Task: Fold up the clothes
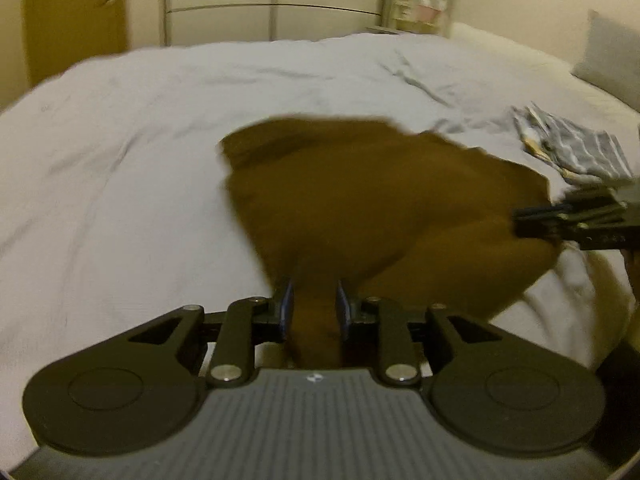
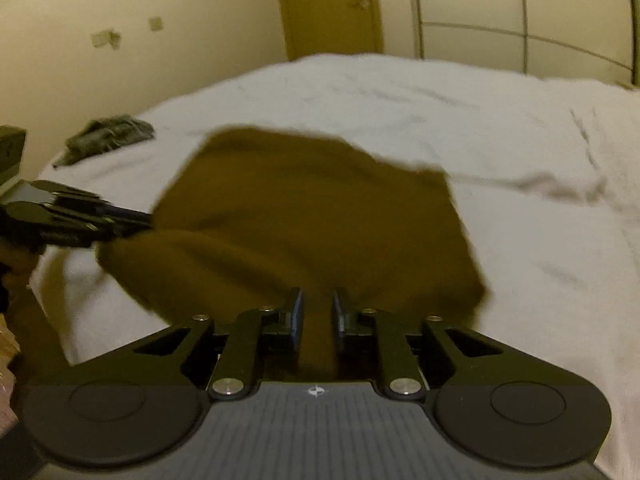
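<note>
A brown garment is stretched above the white bed, blurred by motion. My left gripper is shut on one bunched edge of it, cloth filling the gap between the blue pads. In the right wrist view the same brown garment spreads forward over the bed, and my right gripper is shut on its near edge. Each gripper shows in the other's view: the right gripper at the garment's right side, the left gripper at its left side.
A grey striped folded cloth lies on the bed's right part. A dark crumpled garment sits near the bed's far left corner. A pillow rests at the head; wardrobe doors and a wooden door stand behind.
</note>
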The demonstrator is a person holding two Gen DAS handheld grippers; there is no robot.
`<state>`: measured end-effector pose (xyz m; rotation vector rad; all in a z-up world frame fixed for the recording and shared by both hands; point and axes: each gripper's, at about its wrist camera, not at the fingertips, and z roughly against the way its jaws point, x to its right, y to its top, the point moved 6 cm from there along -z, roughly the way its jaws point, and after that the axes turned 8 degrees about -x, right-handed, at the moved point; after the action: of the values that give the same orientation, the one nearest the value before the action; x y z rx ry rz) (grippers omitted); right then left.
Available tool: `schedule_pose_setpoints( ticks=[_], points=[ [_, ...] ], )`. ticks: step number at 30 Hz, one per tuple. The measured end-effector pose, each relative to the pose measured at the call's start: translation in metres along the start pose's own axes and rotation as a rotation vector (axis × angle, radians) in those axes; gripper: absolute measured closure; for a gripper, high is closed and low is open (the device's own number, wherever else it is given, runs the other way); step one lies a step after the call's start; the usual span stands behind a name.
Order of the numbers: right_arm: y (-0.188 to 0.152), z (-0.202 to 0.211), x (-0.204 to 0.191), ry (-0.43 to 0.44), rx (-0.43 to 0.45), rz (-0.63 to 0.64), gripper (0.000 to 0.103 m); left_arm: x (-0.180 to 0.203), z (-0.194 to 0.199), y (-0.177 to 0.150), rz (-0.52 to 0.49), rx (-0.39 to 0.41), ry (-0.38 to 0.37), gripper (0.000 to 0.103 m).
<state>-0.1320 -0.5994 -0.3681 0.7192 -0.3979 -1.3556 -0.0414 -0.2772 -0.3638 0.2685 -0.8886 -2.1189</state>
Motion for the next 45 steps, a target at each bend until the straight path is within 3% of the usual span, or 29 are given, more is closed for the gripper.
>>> schedule_pose_setpoints(
  ticks=[1, 3, 5, 7, 10, 15, 19, 21, 26, 29, 30, 32, 34, 35, 36, 38, 41, 43, 45],
  points=[
    [-0.004, 0.002, 0.007, -0.010, -0.003, -0.012, 0.097, -0.003, 0.002, -0.002, 0.010, 0.004, 0.008, 0.081],
    [-0.007, 0.011, 0.019, -0.043, -0.006, -0.029, 0.096, -0.008, 0.006, -0.004, 0.023, 0.014, 0.026, 0.073],
    [-0.009, 0.024, 0.027, -0.073, -0.003, -0.052, 0.095, -0.008, 0.015, -0.003, 0.002, 0.033, 0.055, 0.073],
    [-0.009, 0.037, 0.024, -0.092, 0.018, -0.048, 0.082, 0.003, 0.030, -0.002, -0.069, 0.066, 0.106, 0.077],
    [-0.011, 0.053, -0.004, -0.069, 0.068, 0.012, 0.082, 0.024, 0.052, -0.002, -0.185, 0.118, 0.170, 0.077],
    [0.002, 0.029, -0.050, 0.030, 0.073, 0.106, 0.083, 0.082, 0.040, -0.004, -0.382, 0.109, 0.112, 0.073],
    [-0.009, -0.003, -0.046, 0.039, -0.043, 0.136, 0.084, 0.087, 0.001, -0.013, -0.375, 0.020, 0.077, 0.072],
    [-0.016, 0.005, -0.035, 0.049, -0.064, 0.140, 0.085, 0.083, 0.003, -0.015, -0.355, 0.015, 0.056, 0.072],
    [0.007, 0.034, 0.004, -0.011, 0.077, 0.010, 0.079, 0.083, 0.022, 0.016, -0.249, 0.093, 0.031, 0.072],
    [0.012, 0.014, 0.028, -0.015, 0.067, -0.054, 0.080, 0.080, 0.003, 0.023, -0.238, 0.063, 0.048, 0.072],
    [0.010, 0.006, 0.034, -0.035, 0.049, -0.059, 0.084, 0.076, -0.006, 0.020, -0.239, 0.037, 0.062, 0.072],
    [0.004, -0.001, 0.049, -0.057, 0.034, -0.064, 0.103, 0.063, -0.013, 0.013, -0.224, 0.014, 0.071, 0.070],
    [-0.001, 0.007, 0.059, -0.069, 0.038, -0.100, 0.103, 0.048, -0.002, 0.006, -0.185, 0.019, 0.068, 0.066],
    [-0.002, 0.014, 0.057, -0.088, 0.044, -0.100, 0.100, 0.041, 0.008, 0.003, -0.187, 0.026, 0.084, 0.063],
    [-0.003, 0.020, 0.055, -0.111, 0.051, -0.092, 0.085, 0.039, 0.016, 0.001, -0.201, 0.033, 0.110, 0.062],
    [-0.005, 0.035, 0.040, -0.146, 0.070, -0.014, 0.082, 0.042, 0.033, -0.002, -0.269, 0.053, 0.183, 0.063],
    [-0.004, 0.048, 0.002, -0.154, 0.092, 0.147, 0.073, 0.072, 0.052, -0.008, -0.475, 0.100, 0.278, 0.066],
    [-0.006, 0.047, -0.029, -0.160, 0.097, 0.282, 0.049, 0.099, 0.050, -0.017, -0.646, 0.109, 0.312, 0.058],
    [-0.013, 0.042, -0.059, -0.195, 0.100, 0.435, 0.042, 0.124, 0.035, -0.032, -0.829, 0.086, 0.351, 0.046]
  ],
)
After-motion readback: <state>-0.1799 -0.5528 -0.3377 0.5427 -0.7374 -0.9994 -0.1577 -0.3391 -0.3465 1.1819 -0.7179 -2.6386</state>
